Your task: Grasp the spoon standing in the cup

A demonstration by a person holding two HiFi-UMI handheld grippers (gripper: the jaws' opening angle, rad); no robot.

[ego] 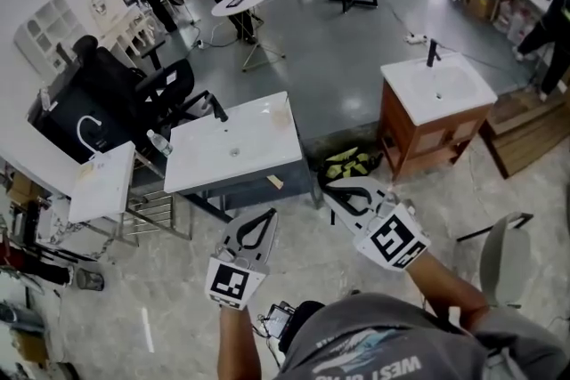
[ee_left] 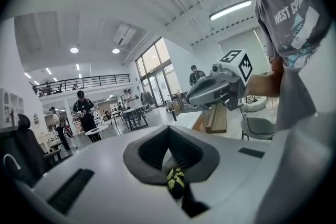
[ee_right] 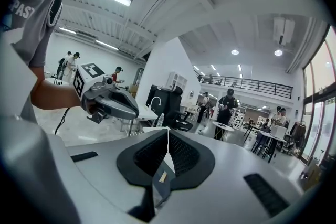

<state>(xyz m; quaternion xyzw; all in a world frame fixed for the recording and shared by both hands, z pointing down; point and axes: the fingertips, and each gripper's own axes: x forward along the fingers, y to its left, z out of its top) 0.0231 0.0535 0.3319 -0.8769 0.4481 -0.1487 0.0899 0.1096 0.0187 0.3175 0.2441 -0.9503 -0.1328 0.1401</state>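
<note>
Grey floor [ego: 356, 40] of a big hall. On the near side of the white sink [ego: 233, 147], my left gripper [ego: 267, 214] and right gripper [ego: 328, 190] hang with fingers together, holding nothing.

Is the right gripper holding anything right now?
No, the right gripper has its jaws closed tip to tip in its own view, with nothing clamped between them.

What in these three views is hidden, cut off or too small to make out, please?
- Cup and spoon: seen in no view.
- Yellow-green objects on the floor: too small in the head view, blurred in the left gripper view.
- Tan piece at the sink top's front edge, head view: too small to identify.
</note>
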